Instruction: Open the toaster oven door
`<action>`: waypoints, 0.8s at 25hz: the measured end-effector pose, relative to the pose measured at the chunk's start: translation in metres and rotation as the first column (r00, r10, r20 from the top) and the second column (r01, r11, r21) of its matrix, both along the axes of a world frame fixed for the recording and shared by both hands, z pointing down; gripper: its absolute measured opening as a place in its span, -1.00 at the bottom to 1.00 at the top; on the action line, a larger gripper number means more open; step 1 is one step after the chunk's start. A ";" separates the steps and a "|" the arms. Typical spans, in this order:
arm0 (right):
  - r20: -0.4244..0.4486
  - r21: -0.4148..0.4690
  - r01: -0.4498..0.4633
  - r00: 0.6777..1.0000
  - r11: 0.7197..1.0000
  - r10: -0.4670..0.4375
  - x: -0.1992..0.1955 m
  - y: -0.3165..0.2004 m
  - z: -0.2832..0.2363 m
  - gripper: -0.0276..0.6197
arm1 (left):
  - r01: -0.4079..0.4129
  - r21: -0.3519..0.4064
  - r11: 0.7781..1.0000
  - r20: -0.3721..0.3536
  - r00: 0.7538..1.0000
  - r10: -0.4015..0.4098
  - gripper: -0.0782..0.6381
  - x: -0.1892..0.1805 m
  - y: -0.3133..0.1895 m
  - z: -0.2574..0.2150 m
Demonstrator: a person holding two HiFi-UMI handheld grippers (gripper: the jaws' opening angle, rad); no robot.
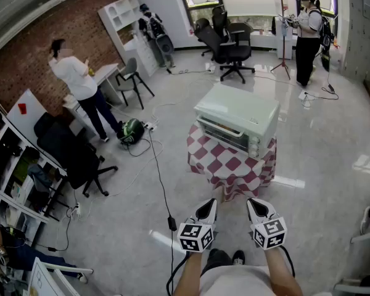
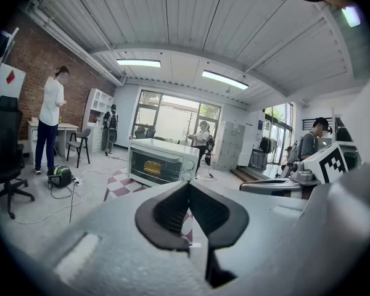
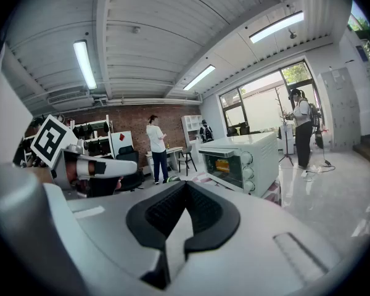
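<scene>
A pale green toaster oven (image 1: 237, 119) stands on a small table with a red-and-white checked cloth (image 1: 231, 162), its glass door (image 1: 221, 132) closed and facing me. Something yellow shows behind the glass of the toaster oven (image 2: 155, 163) in the left gripper view; the toaster oven (image 3: 239, 161) also appears ahead in the right gripper view. My left gripper (image 1: 206, 210) and right gripper (image 1: 256, 209) are held side by side near my body, well short of the table. Both are shut with nothing between the jaws.
A black cable (image 1: 160, 184) runs across the floor to my left. Black office chairs (image 1: 74, 156) and a shelf stand at the left; more chairs (image 1: 228, 45) are behind the oven. A person (image 1: 80, 88) stands at the left, another person (image 1: 308, 32) at the back right.
</scene>
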State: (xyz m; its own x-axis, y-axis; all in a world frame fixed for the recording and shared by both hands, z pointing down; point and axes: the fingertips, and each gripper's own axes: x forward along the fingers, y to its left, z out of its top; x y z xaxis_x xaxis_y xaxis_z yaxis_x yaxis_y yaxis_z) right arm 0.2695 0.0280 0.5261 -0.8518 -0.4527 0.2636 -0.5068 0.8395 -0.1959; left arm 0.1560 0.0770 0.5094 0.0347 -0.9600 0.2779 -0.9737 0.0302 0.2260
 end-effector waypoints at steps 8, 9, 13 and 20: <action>-0.001 0.037 0.043 0.999 0.998 -0.043 -0.011 -0.005 0.001 -0.91 | 0.010 0.004 1.000 -0.005 1.000 -0.010 -0.77 -0.009 0.006 0.000; 0.014 0.028 0.050 0.999 0.998 -0.050 -0.013 -0.005 0.000 -0.91 | 0.018 0.002 1.000 -0.001 1.000 -0.018 -0.77 -0.015 0.009 0.001; 0.090 -0.028 0.063 0.994 0.998 -0.060 -0.018 -0.008 -0.001 -0.91 | 0.083 0.014 0.996 -0.014 0.996 -0.083 -0.77 -0.038 0.018 0.004; 0.084 -0.022 0.060 0.995 0.998 -0.058 -0.033 -0.030 0.013 -0.91 | 0.111 0.009 0.994 -0.060 0.992 -0.110 -0.77 -0.070 0.009 0.018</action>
